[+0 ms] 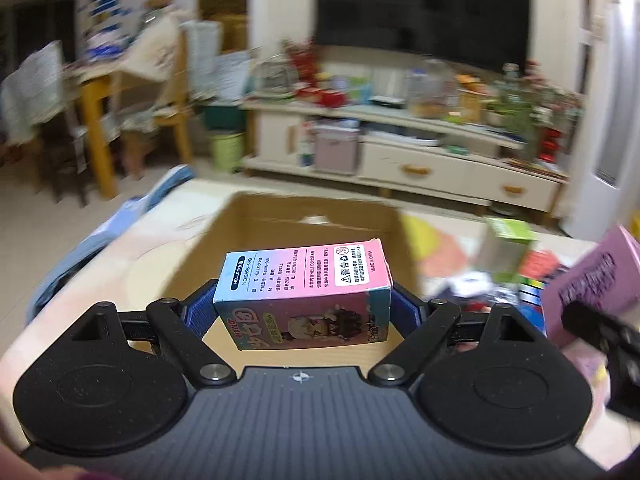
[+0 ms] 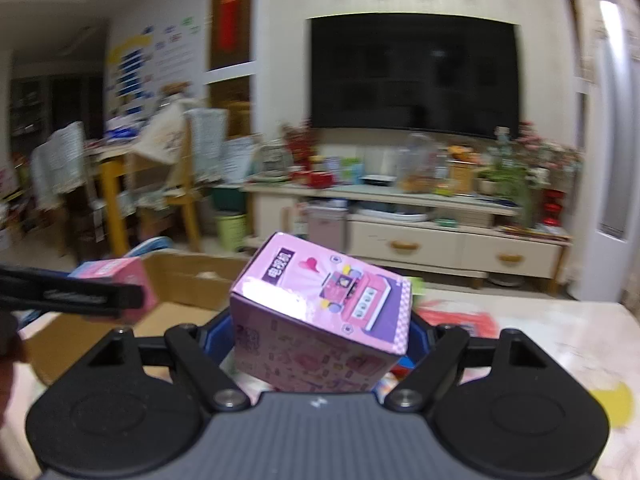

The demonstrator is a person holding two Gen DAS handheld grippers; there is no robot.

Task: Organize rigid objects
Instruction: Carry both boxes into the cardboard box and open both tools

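Pink-blue box (image 1: 302, 298), purple-pink box (image 2: 320, 320), brown carton (image 1: 312, 216).

Pink-blue box (image 1: 304, 280): "MADE IN CHINA", "HELLO".

Both wrist cameras sit just behind their own jaws, angled slightly down across the surface (image 1: 132, 248) toward the television (image 1: 424, 8) and its low cabinet (image 1: 420, 168), the left one close over the cardboard box (image 1: 256, 224), each catching the other gripper at its edge.
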